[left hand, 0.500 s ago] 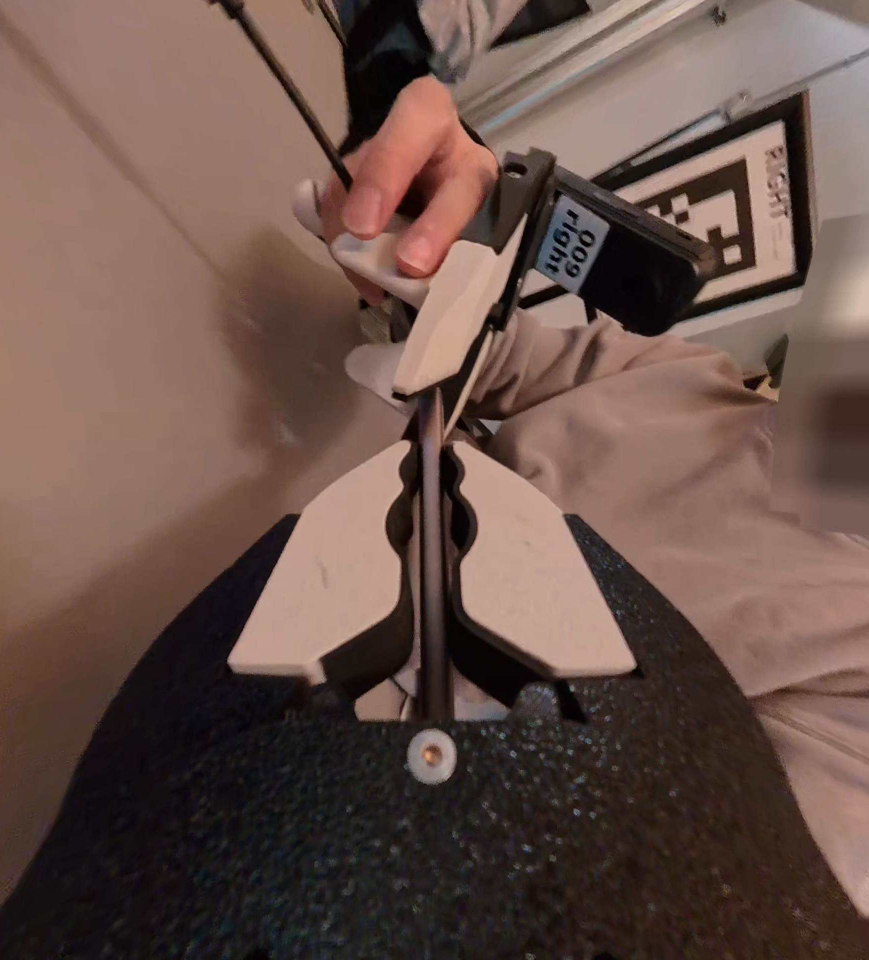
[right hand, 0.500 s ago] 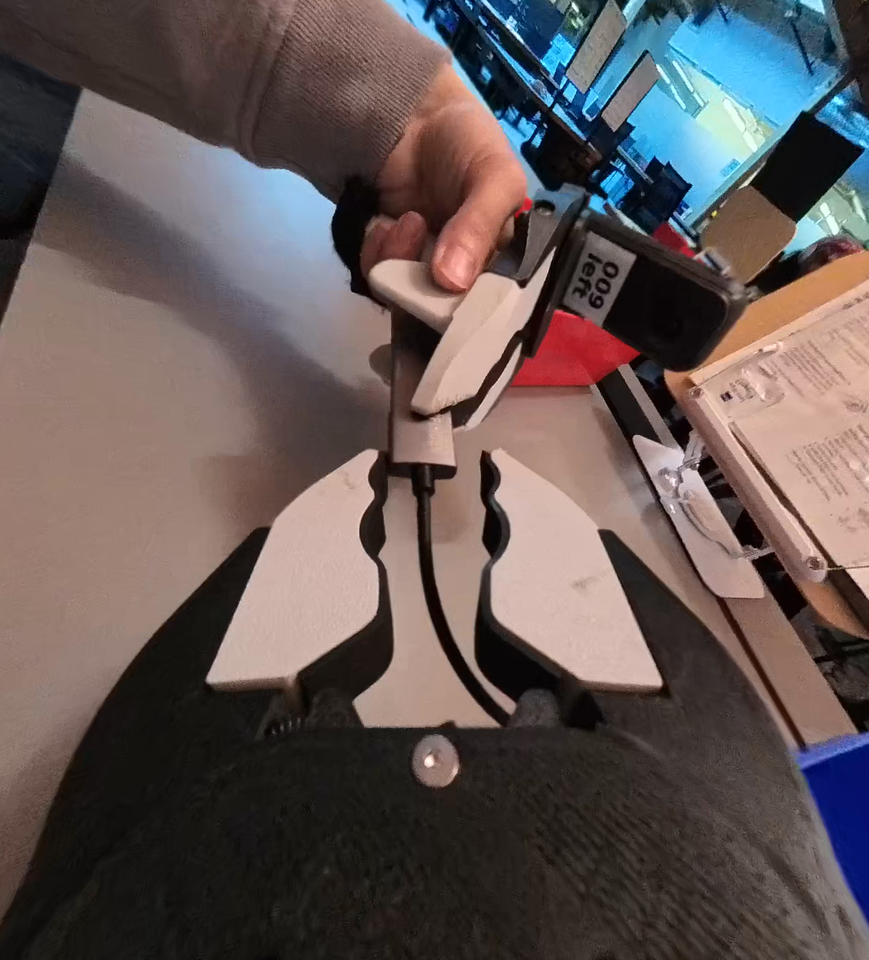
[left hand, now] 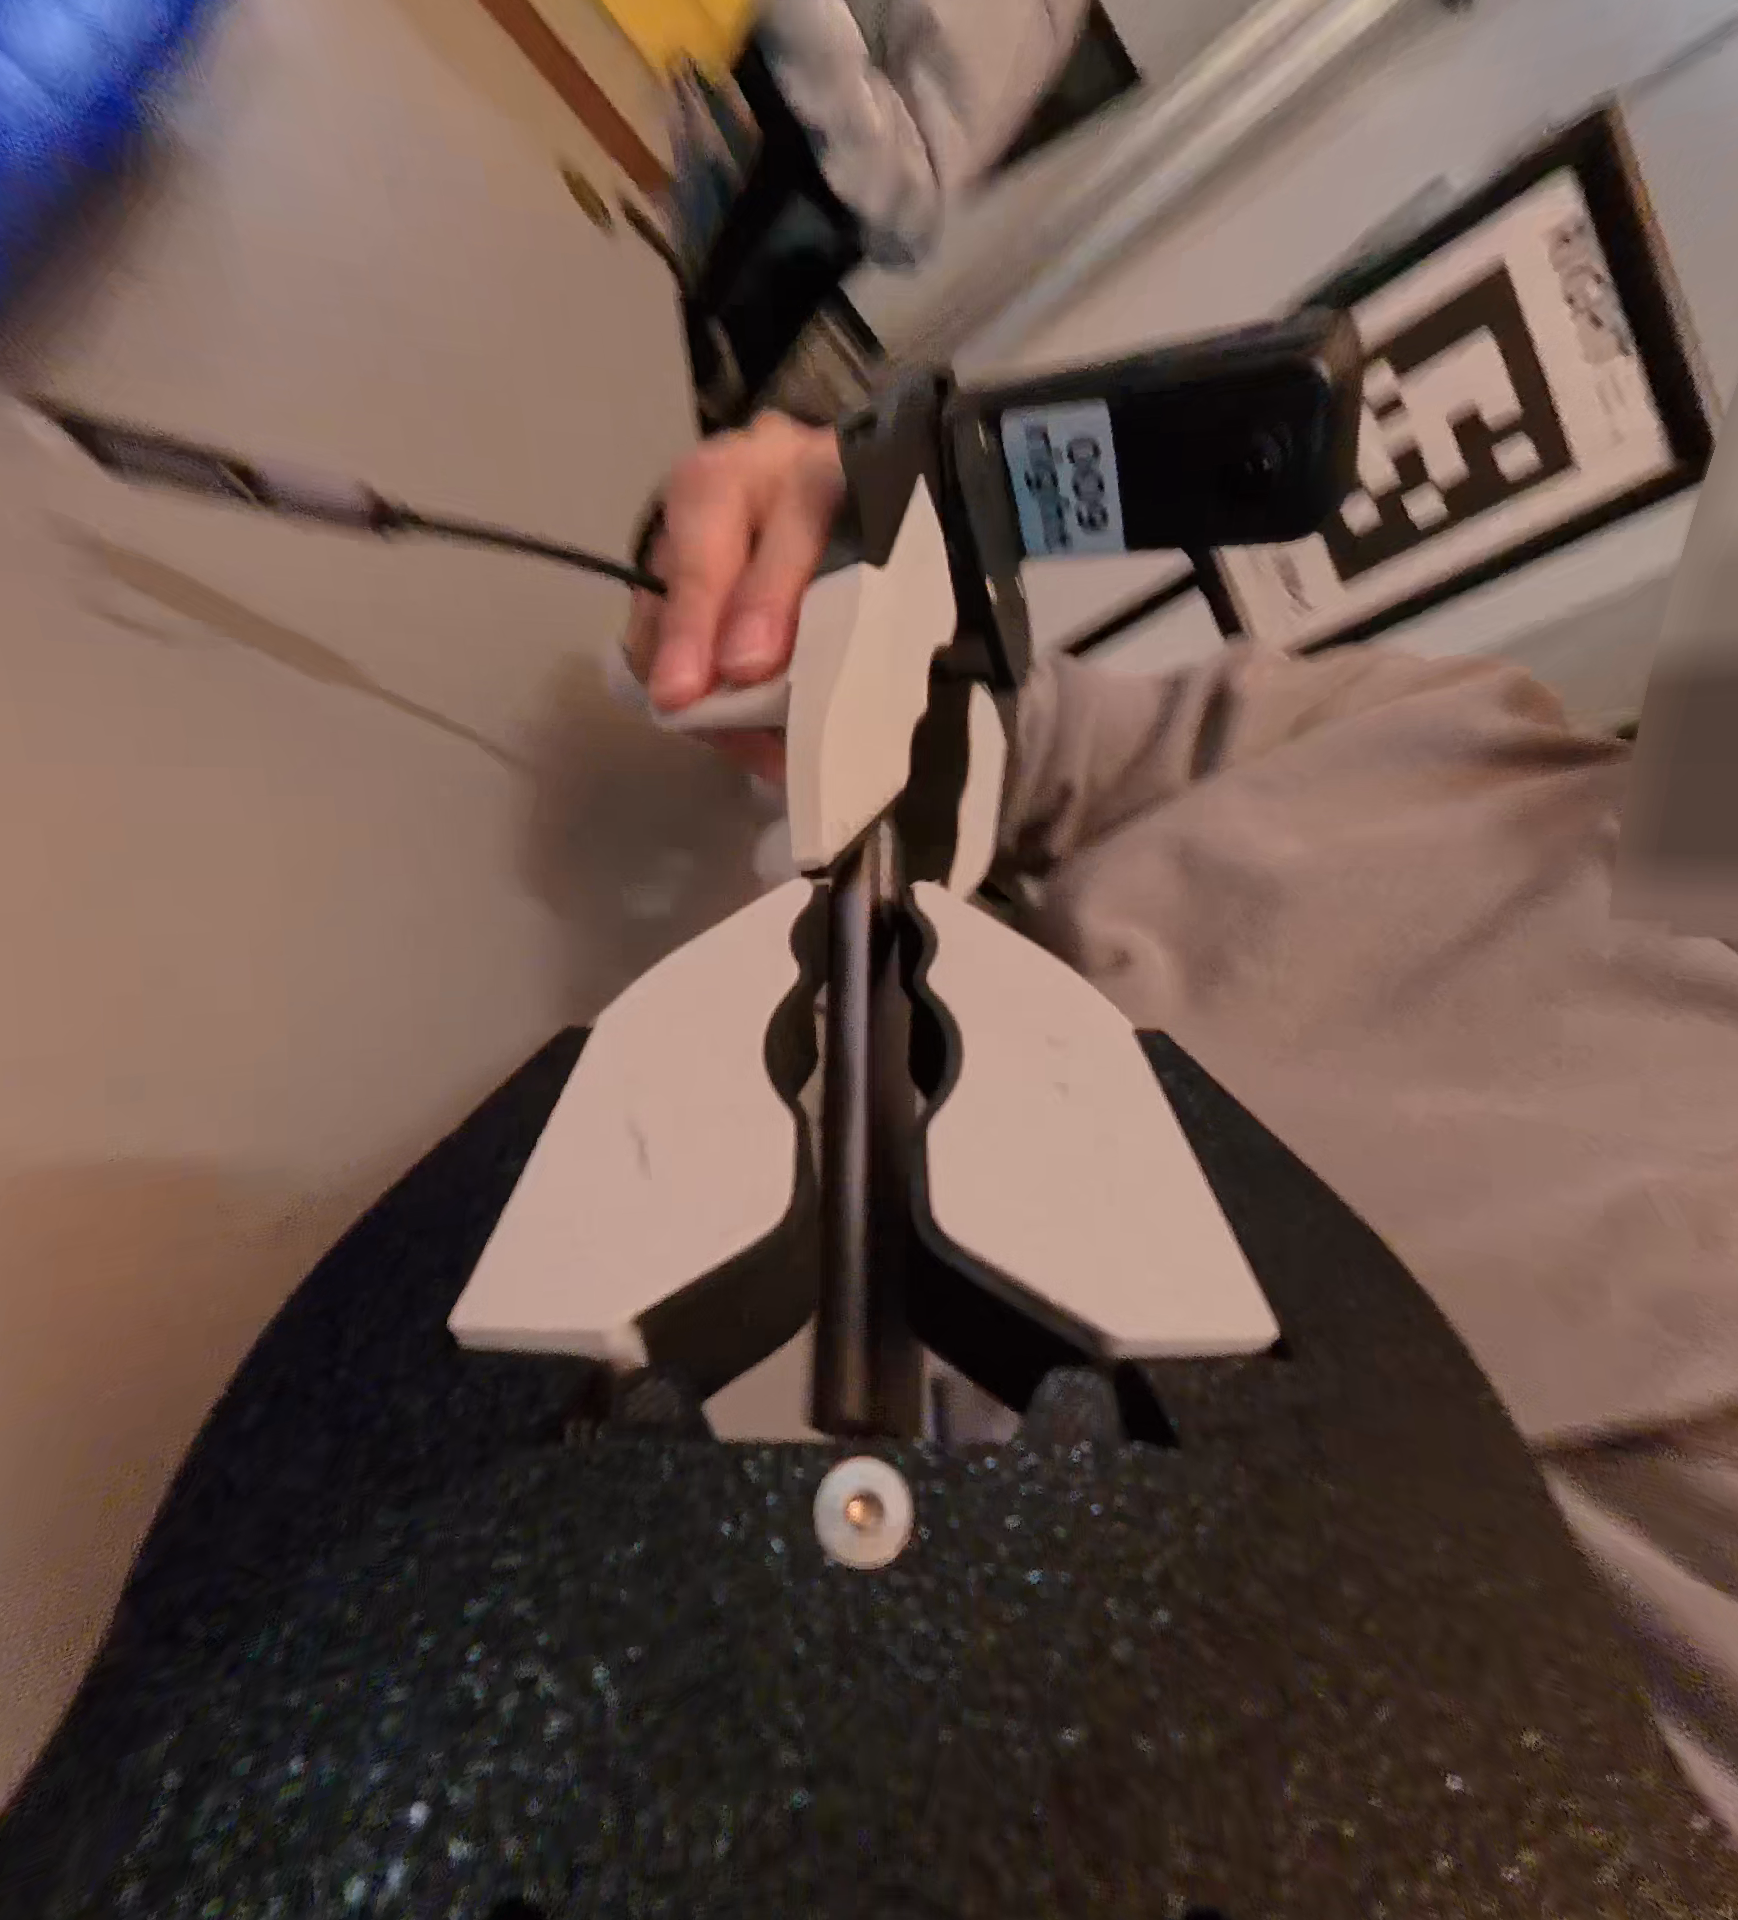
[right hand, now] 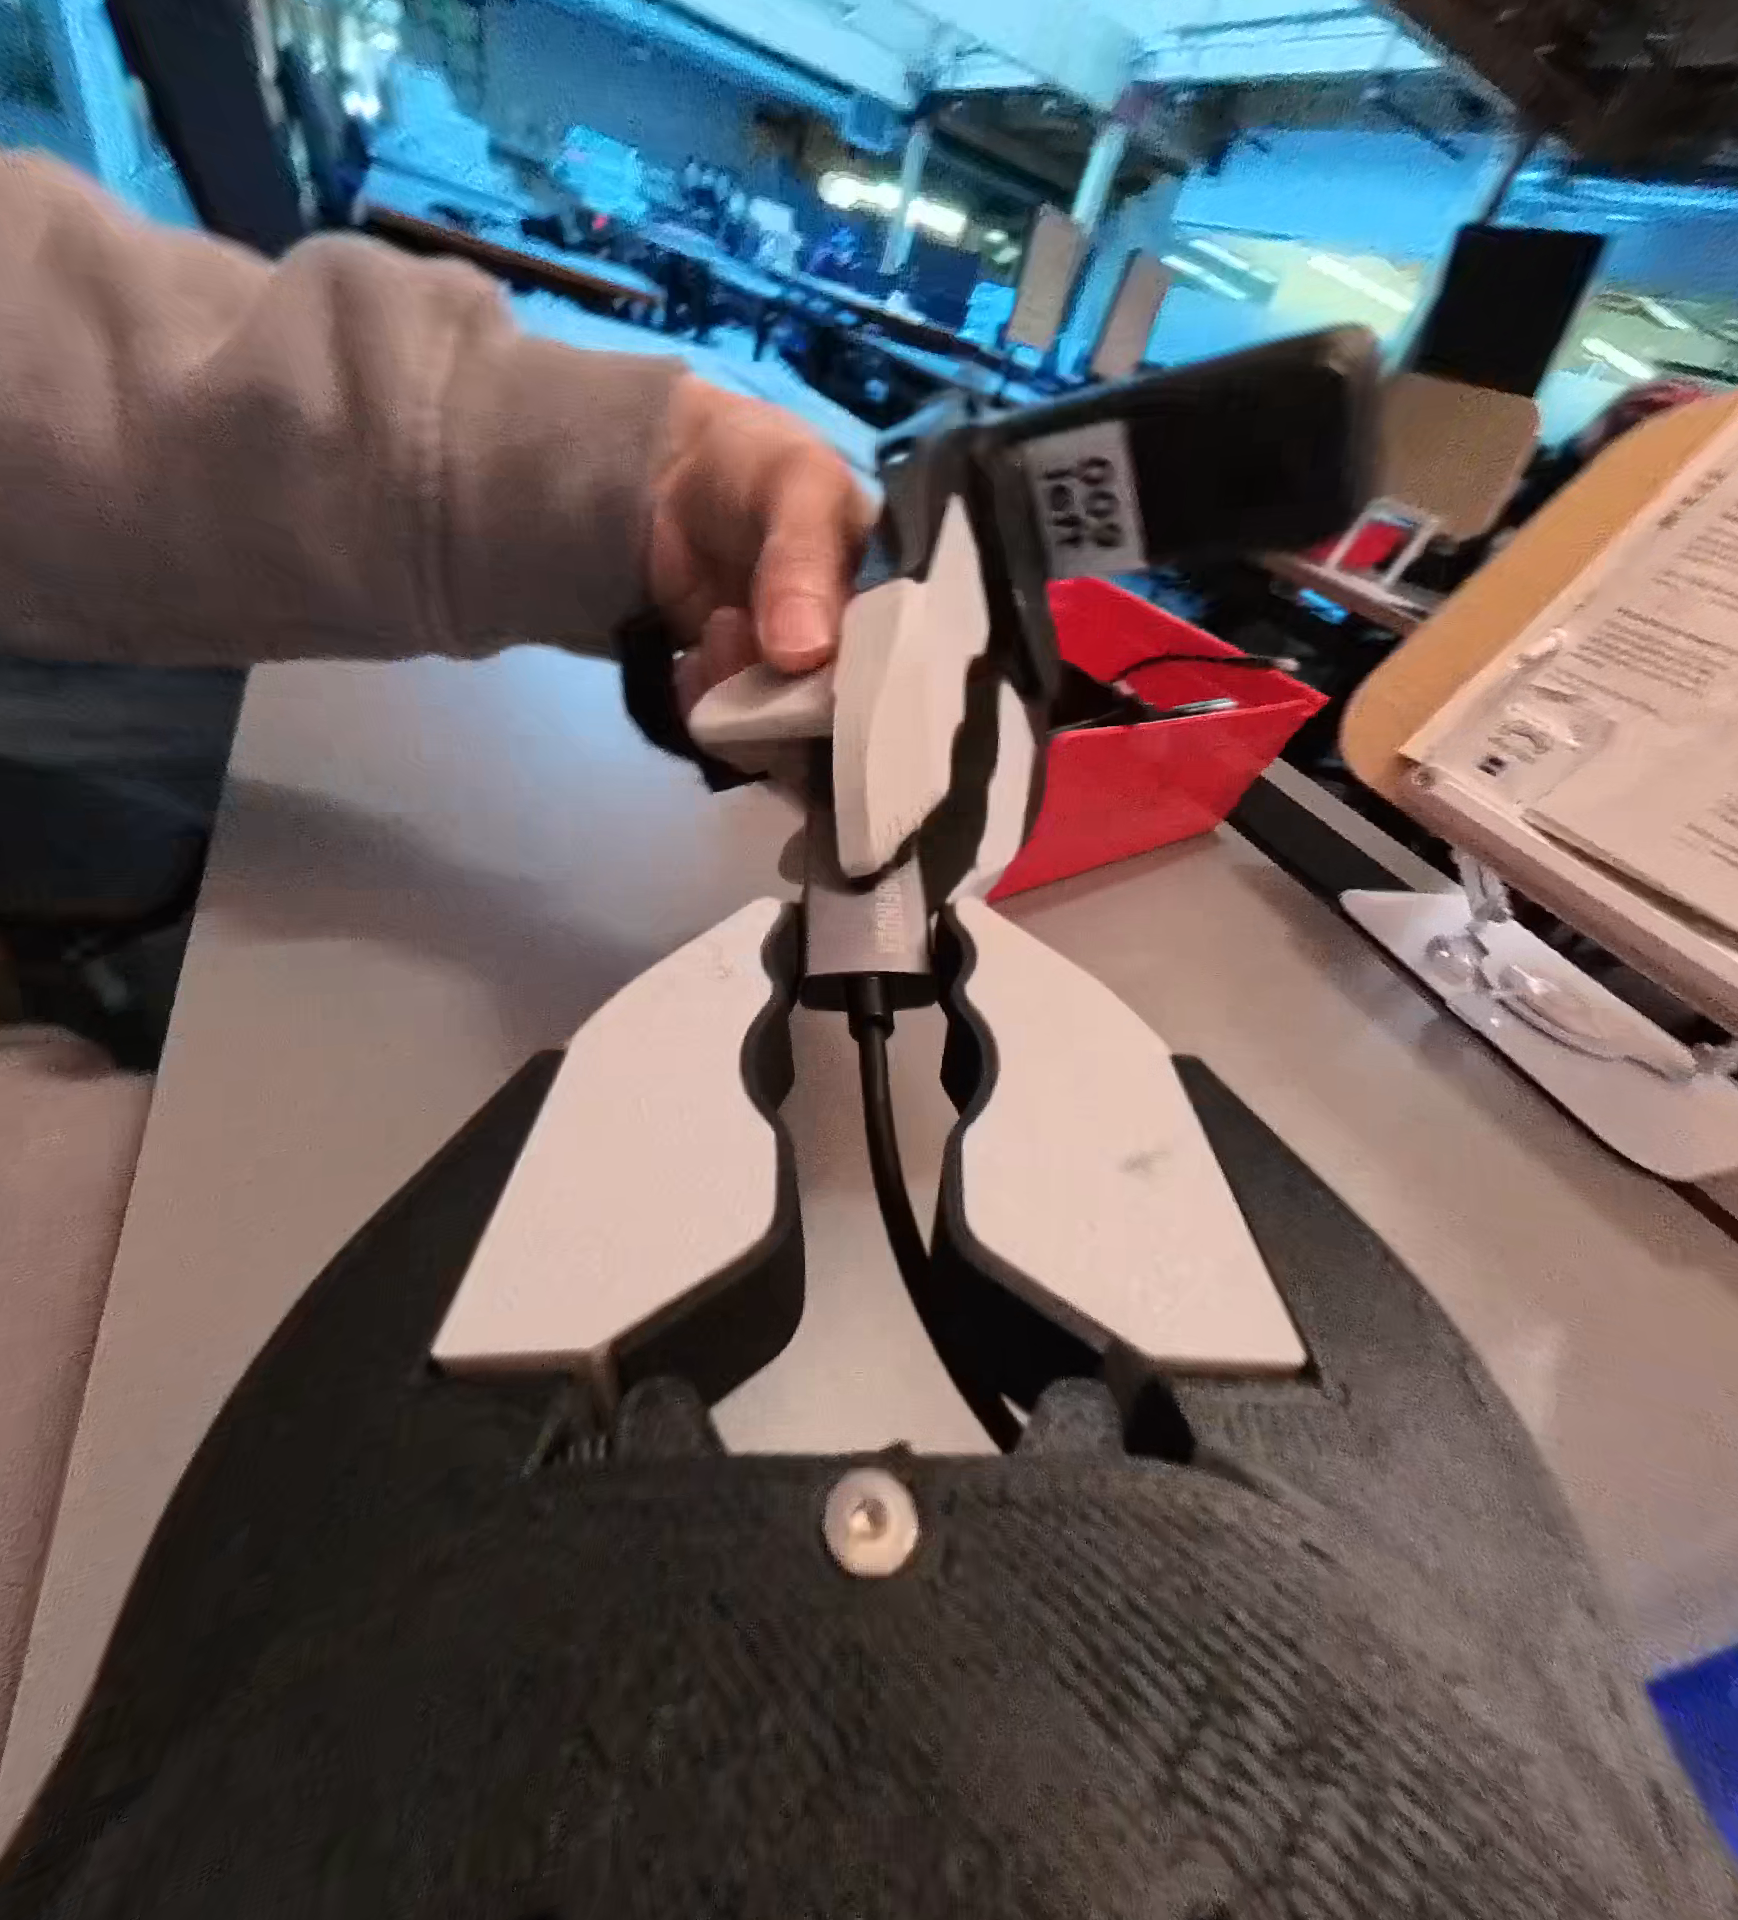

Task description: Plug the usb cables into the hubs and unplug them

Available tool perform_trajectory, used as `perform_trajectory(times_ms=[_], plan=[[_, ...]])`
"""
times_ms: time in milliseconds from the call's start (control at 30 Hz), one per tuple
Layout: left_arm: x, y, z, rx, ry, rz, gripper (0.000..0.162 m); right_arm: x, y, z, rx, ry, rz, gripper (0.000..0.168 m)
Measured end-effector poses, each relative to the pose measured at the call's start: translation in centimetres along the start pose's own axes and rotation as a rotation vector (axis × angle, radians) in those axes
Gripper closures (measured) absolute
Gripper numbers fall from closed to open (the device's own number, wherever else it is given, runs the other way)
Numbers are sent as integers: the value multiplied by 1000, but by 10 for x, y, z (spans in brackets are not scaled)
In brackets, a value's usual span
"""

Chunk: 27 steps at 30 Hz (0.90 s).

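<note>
While the left gripper point(left hand: 860, 914) clamps the grey hub point(right hand: 860, 940), the right gripper point(right hand: 870, 914) pinches its end; only the right wrist view shows the red bin point(right hand: 1156, 758) holding cables point(right hand: 1171, 675).

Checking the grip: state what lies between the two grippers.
The grey USB hub bridges them, left gripper at one end, right gripper at the other, in the right wrist view.

Two grippers meeting nose to nose above the desk point(right hand: 449, 831).

The hub point(right hand: 860, 935) sits between the right gripper point(right hand: 865, 925)'s jaws, its cable point(right hand: 896, 1174) trailing back; the left gripper point(right hand: 932, 842) faces it from ahead. A bin point(right hand: 1145, 748) lies behind to the right, a document stand point(right hand: 1613, 727) farther right.
</note>
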<state>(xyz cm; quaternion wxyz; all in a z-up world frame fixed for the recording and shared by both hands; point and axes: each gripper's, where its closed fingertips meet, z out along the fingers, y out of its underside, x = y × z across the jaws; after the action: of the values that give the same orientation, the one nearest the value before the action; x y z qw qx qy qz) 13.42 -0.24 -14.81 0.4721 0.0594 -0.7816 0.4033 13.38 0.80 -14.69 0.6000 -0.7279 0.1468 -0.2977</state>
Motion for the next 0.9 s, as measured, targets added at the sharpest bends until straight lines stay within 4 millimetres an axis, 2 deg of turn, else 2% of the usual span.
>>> perform_trajectory(times_ms=[67, 133, 167, 233, 267, 333, 433, 500, 567, 667, 733, 800, 900], plan=[[-5, -28, -17, 193, -136, 76, 149, 20, -2, -6, 53, 75, 126, 144], [-12, -59, -52, 459, -336, 132, 142, 42, -3, -14, 104, 150, 279, 144], [-15, -68, -72, 586, -455, 159, 136, 52, -2, -18, 128, 184, 331, 144], [-19, -68, -100, 738, -652, 199, 123, 63, -3, -21, 164, 204, 376, 144], [-21, -62, -102, 752, -710, 207, 120, 70, 0, -22, 165, 249, 388, 144], [-24, -50, -85, 736, -707, 182, 114, 74, 4, -22, 151, 299, 375, 144], [-32, -39, -47, 716, -597, 65, 105, 68, 0, -19, 174, 351, 288, 144], [-40, -35, -25, 689, -518, -16, 105, 61, -2, -14, 161, 381, 223, 144], [-32, -40, -10, 712, -348, -59, 112, 60, -1, -14, 128, 442, 148, 144], [-23, -44, -1, 760, -156, -124, 135, 61, 1, -19, 95, 489, 92, 144], [-11, -48, 2, 783, -17, -142, 137, 61, 7, -23, 66, 510, 72, 144], [-16, -46, 5, 770, -26, -168, 134, 54, 8, -22, 78, 486, 46, 144], [-26, -46, 5, 778, -86, -176, 143, 49, 14, -22, 38, 523, 12, 144]])
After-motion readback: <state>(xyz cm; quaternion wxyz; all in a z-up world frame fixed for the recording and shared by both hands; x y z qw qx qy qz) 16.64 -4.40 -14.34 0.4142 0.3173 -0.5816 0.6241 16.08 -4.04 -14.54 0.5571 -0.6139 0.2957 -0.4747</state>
